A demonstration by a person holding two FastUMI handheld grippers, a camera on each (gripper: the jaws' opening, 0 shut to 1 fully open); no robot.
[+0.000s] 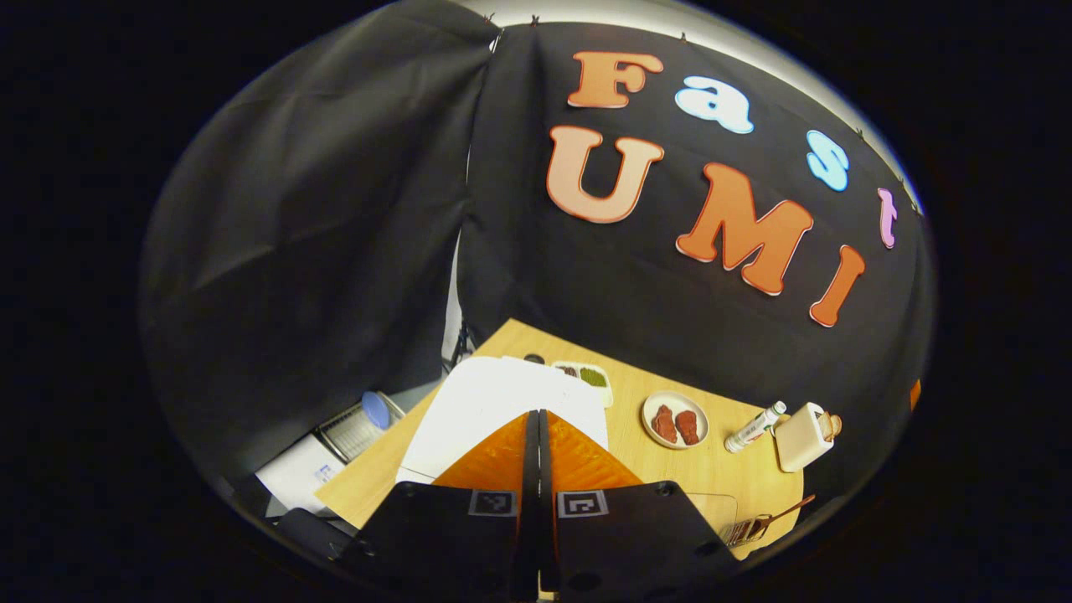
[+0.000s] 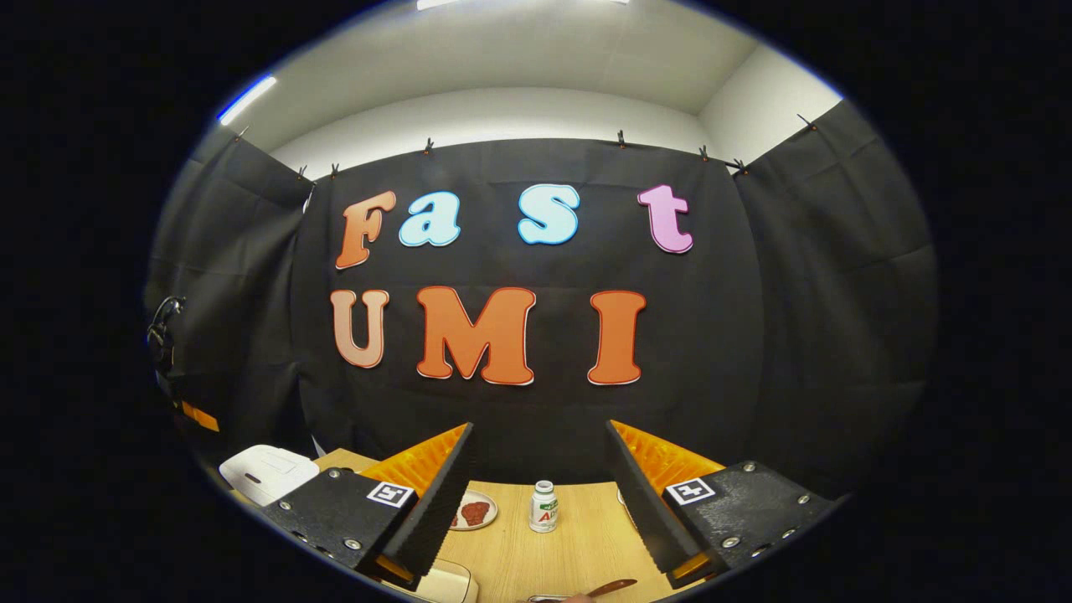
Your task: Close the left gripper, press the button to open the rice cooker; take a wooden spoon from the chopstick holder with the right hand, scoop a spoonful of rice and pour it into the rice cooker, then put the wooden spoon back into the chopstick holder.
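Now | left hand-held gripper closed above rice cooker | right hand-held gripper spread wide

Ahead of the left gripper, whose fingers are pressed together, the white rice cooker blocks the near path. To its right the desk carries a plate of red food, a lying bottle and a cream box, with bare wood between them. Between the spread fingers of the right gripper, a small upright bottle stands mid-lane; open desk lies around it.
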